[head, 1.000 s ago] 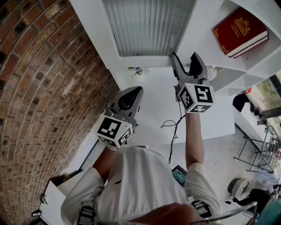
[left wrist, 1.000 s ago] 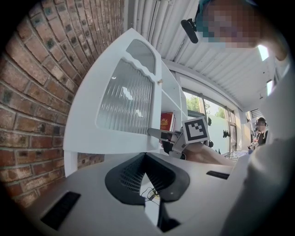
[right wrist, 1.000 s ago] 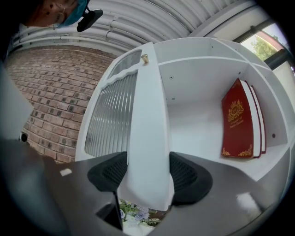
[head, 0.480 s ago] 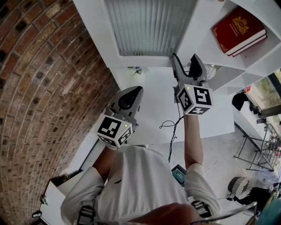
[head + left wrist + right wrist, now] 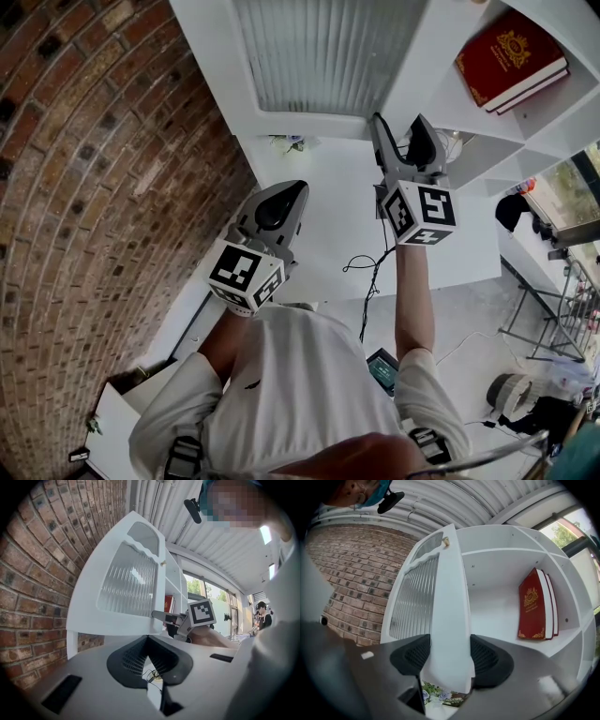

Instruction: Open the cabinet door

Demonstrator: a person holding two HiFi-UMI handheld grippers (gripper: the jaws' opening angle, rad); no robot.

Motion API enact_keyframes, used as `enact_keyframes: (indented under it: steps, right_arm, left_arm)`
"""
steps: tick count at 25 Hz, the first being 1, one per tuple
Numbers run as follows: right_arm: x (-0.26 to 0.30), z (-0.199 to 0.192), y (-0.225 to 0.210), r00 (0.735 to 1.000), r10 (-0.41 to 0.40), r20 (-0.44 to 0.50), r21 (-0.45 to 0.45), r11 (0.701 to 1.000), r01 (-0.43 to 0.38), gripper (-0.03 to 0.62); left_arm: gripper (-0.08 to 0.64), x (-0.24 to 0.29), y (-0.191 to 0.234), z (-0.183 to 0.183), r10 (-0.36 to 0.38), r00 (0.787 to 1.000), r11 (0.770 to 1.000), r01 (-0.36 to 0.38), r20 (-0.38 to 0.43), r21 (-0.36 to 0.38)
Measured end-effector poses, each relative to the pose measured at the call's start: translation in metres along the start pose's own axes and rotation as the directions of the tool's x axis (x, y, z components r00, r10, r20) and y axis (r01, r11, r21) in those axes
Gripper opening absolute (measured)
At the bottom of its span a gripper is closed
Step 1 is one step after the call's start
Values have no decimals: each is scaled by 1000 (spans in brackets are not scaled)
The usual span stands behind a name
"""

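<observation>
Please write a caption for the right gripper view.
Right gripper, jaws just closing, grips the edge of the white ribbed-glass cabinet door; red gold-embossed book stands inside.

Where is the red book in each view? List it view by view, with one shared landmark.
Head view: red book at top right, in the open shelf.
Left gripper view: a thin red sliver near centre.
Right gripper view: right of centre, upright in the shelf.
Shared landmark: the ribbed-glass cabinet door.

A red book (image 5: pixel 512 62) stands upright; far left of the book rises a brick wall (image 5: pixel 84 187), below it hangs a black cable (image 5: pixel 373 286).
</observation>
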State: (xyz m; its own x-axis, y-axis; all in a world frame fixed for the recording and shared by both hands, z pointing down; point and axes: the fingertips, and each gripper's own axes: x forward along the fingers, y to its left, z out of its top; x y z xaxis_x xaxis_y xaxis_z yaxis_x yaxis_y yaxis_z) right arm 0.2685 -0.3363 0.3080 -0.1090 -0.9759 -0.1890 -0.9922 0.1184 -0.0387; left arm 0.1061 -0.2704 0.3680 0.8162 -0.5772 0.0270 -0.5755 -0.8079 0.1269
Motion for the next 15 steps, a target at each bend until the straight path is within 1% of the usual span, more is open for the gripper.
enact_keyframes:
  steps: [15]
  right_arm:
    - [-22, 3, 11, 1000, -27, -6, -8, 1000, 27, 268]
  left_arm:
    - [9, -18, -8, 0, -19, 1000, 1000, 19, 4, -3]
